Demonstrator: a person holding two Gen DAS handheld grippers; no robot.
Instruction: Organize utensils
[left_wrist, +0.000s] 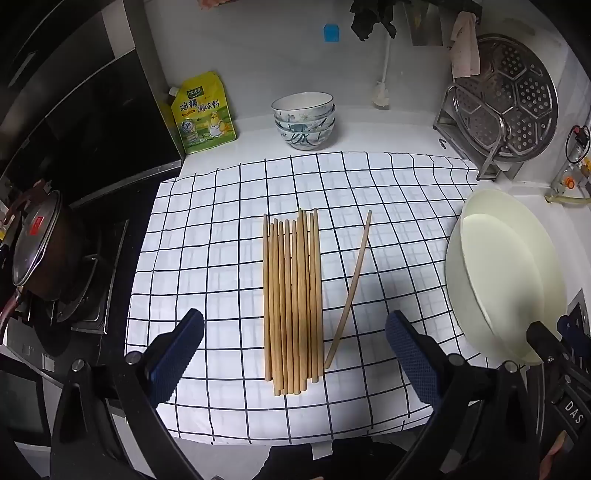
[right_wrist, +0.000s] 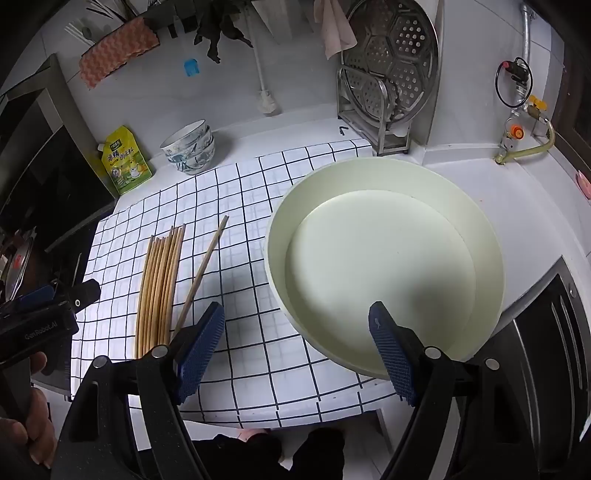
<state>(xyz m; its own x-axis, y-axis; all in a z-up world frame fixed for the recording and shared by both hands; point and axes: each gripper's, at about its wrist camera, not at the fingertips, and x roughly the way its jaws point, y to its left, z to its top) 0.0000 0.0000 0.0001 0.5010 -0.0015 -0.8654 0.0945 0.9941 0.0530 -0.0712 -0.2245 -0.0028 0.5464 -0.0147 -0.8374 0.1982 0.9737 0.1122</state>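
Left wrist view: the left hand-held gripper (left_wrist: 294, 334) hangs above the near edge of a white checked cloth (left_wrist: 388, 206) on the worktop (left_wrist: 369, 125), its blue-padded fingers (left_wrist: 177, 356) spread wide apart and holding nothing.
Chopsticks: a bundle of wooden chopsticks (left_wrist: 293, 299) lies side by side mid-cloth, pointing away from the camera — one loose chopstick (left_wrist: 351, 291) lies just to its right, angled, apart from the bundle.
Basin: a cream round basin (left_wrist: 476, 295) sits at the cloth's right edge.
Background: stacked patterned bowls (left_wrist: 304, 120), a yellow seasoning pouch (left_wrist: 203, 112), and a metal steamer rack (left_wrist: 517, 99) stand by the wall.

Right wrist view: the right hand-held gripper (right_wrist: 297, 338) hovers over the basin's near rim (right_wrist: 280, 295), fingers (right_wrist: 391, 354) wide apart — nothing between them.
Chopsticks: the bundle (right_wrist: 159, 284) and the loose chopstick (right_wrist: 203, 269) lie on the cloth left of the basin.
Other gripper: the left hand-held gripper (right_wrist: 55, 295) shows at the far left edge.
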